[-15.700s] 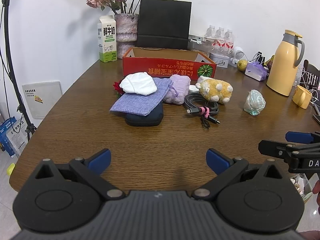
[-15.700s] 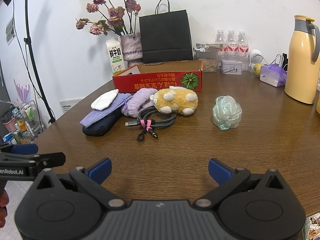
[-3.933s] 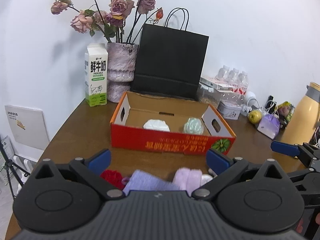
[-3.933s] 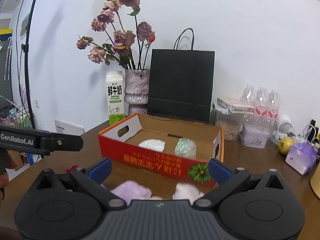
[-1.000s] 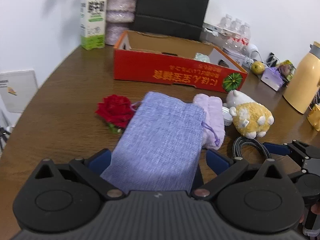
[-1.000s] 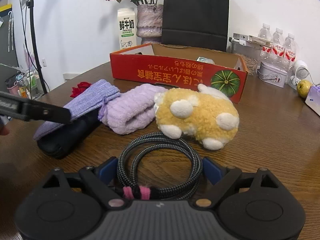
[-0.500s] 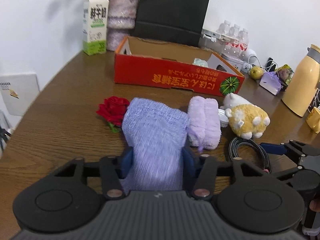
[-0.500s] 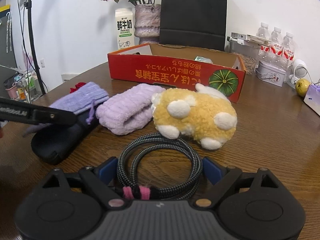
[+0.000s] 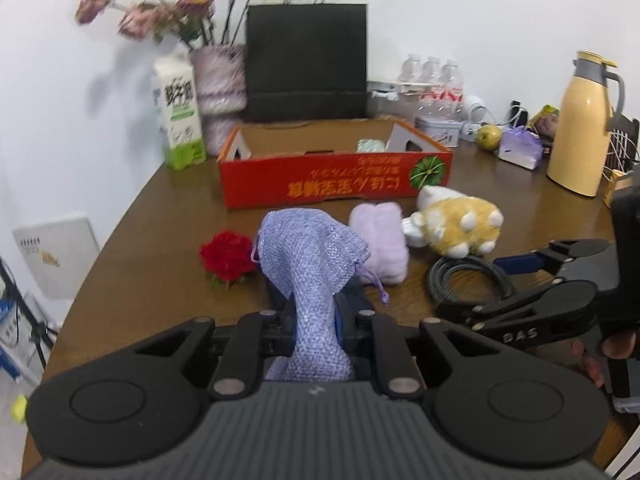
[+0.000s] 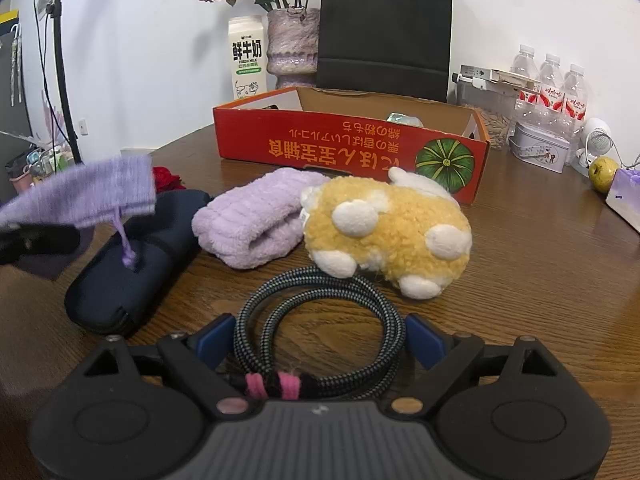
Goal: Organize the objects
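- Your left gripper (image 9: 316, 320) is clamped on the lavender drawstring pouch (image 9: 310, 256), lifted above the dark case (image 10: 132, 256), near left.
- Your right gripper (image 10: 316, 340) stands wide, straddling the coiled cable (image 10: 320, 308) without pinching it.
- Far behind sits the red box (image 10: 344, 152); the yellow plush (image 10: 388, 228) and purple towel (image 10: 256, 220) lie before it.

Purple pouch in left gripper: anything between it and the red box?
Nothing visible. The purple pouch, pinched in the left gripper, has bare table ahead up to the red box. The red flower and lilac towel flank the path.
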Demonstrator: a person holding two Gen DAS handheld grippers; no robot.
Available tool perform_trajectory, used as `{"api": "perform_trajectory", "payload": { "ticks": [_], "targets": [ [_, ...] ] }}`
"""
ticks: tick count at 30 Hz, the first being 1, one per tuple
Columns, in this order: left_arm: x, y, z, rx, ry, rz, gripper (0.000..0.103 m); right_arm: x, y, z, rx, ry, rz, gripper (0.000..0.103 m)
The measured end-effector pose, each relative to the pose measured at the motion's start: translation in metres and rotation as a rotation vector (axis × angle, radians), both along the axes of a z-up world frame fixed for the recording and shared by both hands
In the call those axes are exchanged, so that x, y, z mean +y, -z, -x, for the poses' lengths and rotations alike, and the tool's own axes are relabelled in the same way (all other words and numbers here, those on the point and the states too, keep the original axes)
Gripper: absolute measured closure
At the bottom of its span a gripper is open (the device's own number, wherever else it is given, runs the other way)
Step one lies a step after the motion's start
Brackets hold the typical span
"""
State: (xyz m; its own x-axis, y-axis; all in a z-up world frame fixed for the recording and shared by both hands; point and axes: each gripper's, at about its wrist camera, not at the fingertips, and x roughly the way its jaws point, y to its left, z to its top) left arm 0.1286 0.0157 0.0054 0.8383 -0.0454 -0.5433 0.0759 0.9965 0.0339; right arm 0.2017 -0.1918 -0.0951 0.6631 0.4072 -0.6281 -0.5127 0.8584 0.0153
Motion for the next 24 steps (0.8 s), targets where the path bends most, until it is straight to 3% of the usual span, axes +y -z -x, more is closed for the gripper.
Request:
{"api": "perform_trajectory", "payload": {
  "ticks": [3, 6, 8, 10, 13, 17, 24],
  "targets": [
    [-0.011, 0.007, -0.01, 0.046, 0.021, -0.014, 0.085, 0.0, 0.0, 0.0, 0.001, 0.0, -0.001, 0.013],
    [-0.016, 0.017, -0.014, 0.076, 0.024, -0.015, 0.068, 0.0, 0.0, 0.0, 0.0, 0.0, -0.001, 0.013],
    [-0.016, 0.019, -0.012, 0.069, 0.025, 0.001, 0.031, 0.0, 0.0, 0.0, 0.001, 0.0, -0.001, 0.013],
    [-0.015, 0.015, -0.009, 0.037, 0.013, 0.004, 0.018, 0.0, 0.0, 0.0, 0.001, 0.0, -0.001, 0.013],
    [-0.013, 0.011, -0.012, 0.018, -0.012, -0.007, 0.013, 0.0, 0.0, 0.0, 0.0, 0.0, -0.001, 0.013],
    [-0.018, 0.015, -0.025, 0.057, 0.01, -0.025, 0.003, 0.001, 0.0, 0.0, 0.001, 0.001, 0.0, 0.013],
    [-0.03, 0.035, -0.043, 0.14, 0.082, -0.097, 0.003, 0.001, 0.0, 0.0, 0.001, 0.0, 0.0, 0.012]
  ]
}}
